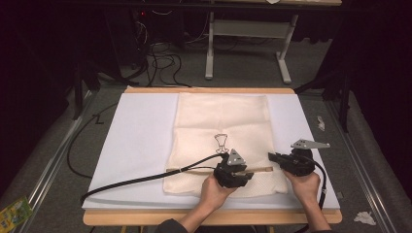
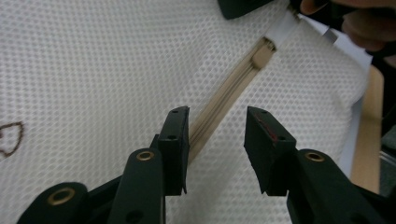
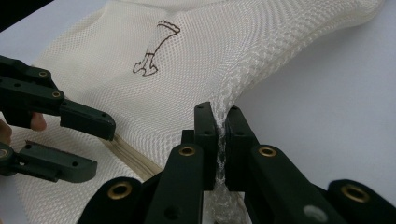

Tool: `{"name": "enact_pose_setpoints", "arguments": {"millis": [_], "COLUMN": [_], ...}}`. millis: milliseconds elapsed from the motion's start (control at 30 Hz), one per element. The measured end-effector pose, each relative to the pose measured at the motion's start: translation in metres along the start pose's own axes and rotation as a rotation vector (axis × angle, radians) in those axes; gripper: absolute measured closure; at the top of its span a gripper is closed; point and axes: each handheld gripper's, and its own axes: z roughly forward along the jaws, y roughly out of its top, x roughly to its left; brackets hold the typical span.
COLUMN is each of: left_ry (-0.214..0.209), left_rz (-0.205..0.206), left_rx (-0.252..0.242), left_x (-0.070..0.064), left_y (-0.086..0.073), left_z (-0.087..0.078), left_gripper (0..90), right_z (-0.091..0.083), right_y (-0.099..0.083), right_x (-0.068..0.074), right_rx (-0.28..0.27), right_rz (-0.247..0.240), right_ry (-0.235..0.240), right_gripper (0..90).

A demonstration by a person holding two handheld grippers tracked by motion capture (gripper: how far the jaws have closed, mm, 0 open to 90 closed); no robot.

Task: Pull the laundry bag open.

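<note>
Mesh bag, brown emblem, no legible writing

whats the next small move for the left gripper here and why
Probably ease the left gripper forward along the zipper to the slider and close on it. Its jaws stand open over the tan zipper, short of the slider, while the right gripper is shut on the edge of the mesh bag, pinching it up off the white mat, which should brace the bag for a pull.

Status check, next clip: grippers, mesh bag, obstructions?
Right gripper shut on cream mesh laundry bag edge. Left gripper open over tan zipper. Nothing blocking.
</note>
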Motion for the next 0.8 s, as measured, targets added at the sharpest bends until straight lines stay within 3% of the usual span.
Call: {"name": "enact_pose_setpoints", "arguments": {"millis": [267,367,567,800], "left_ry": [-0.010,-0.015,-0.013,-0.023], "left_rz": [0.046,0.052,0.038,0.054], "left_rx": [0.006,0.028,0.019,0.026], "left_x": [-0.006,-0.009,-0.008,-0.013], "left_y": [0.008,0.008,0.012,0.016], "left_z": [0.006,0.010,0.013,0.019], "left_gripper": [63.8,64.6,64.9,65.4], "right_z": [0.000,0.001,0.003,0.002], "right_y": [0.004,0.004,0.006,0.008], "right_x": [0.003,0.003,0.008,0.010], "right_rx": [-0.008,-0.009,-0.005,-0.009], "right_rz": [-0.012,-0.005,-0.010,-0.011], "right_ry": [0.010,0.019,0.027,0.034], "right_gripper": [87.6,87.8,87.8,87.8]}}
